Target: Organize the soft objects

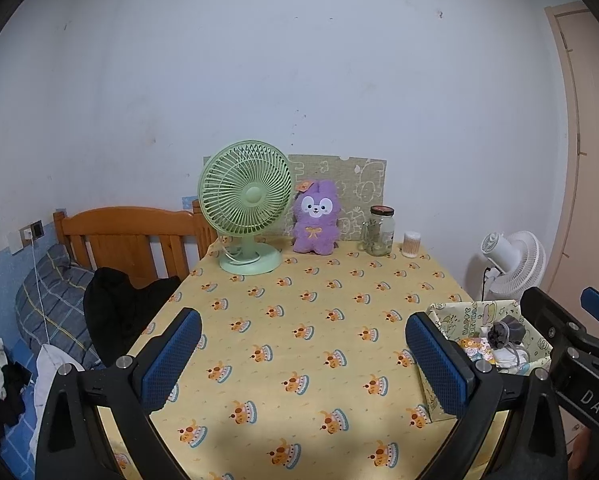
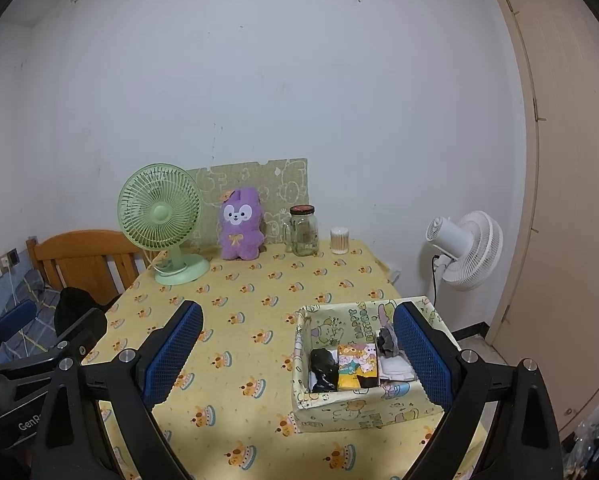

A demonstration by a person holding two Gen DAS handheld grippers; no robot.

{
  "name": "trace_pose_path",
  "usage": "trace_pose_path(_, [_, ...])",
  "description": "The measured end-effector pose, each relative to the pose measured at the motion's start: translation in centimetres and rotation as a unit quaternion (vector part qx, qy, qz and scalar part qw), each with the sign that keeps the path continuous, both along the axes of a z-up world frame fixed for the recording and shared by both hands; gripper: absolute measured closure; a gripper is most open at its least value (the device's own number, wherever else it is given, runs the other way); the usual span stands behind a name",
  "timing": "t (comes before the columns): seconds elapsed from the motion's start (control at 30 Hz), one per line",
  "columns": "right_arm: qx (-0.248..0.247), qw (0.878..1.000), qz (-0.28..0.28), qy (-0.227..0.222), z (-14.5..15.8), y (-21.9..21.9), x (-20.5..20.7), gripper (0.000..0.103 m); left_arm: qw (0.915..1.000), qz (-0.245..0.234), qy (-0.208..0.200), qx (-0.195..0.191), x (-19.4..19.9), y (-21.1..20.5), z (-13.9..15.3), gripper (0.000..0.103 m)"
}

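- The left claw (image 1: 303, 360) sat low in the frame, its blue cross-hatched rubber pads spread wide apart and holding nothing above the desk (image 1: 299, 320), which wore a yellow cloth printed with small cake figures.
- The right claw (image 2: 299, 352) was likewise spread wide and empty, its right pad overlapping the fabric box (image 2: 339, 404) at lower right.
- That soft-walled, cartoon-printed box held a crumpled black cloth (image 2: 323, 364), a colourful printed packet (image 2: 357, 364), folded white fabric (image 2: 395, 370) and a grey bundle (image 2: 387, 340).
- At centre frame stood a fuzzy purple plush rabbit (image 2: 241, 224) upright, between a round green ribbed fan (image 2: 159, 208) and a glass jar (image 2: 303, 230).
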State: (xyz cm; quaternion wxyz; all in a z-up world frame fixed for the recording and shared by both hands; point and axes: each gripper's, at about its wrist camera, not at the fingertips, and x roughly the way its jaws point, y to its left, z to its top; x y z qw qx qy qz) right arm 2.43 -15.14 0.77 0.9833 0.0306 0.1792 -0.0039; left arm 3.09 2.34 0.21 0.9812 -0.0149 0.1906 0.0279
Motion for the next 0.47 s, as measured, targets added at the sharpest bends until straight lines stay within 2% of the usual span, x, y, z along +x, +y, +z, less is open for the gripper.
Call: trace_pose_path(0.47, [0.005,1.000,-0.002,0.003,-0.24,-0.31,0.03,0.005,0.9999,0.000,-0.002,0.011,-0.14,-0.32,0.30,0.000])
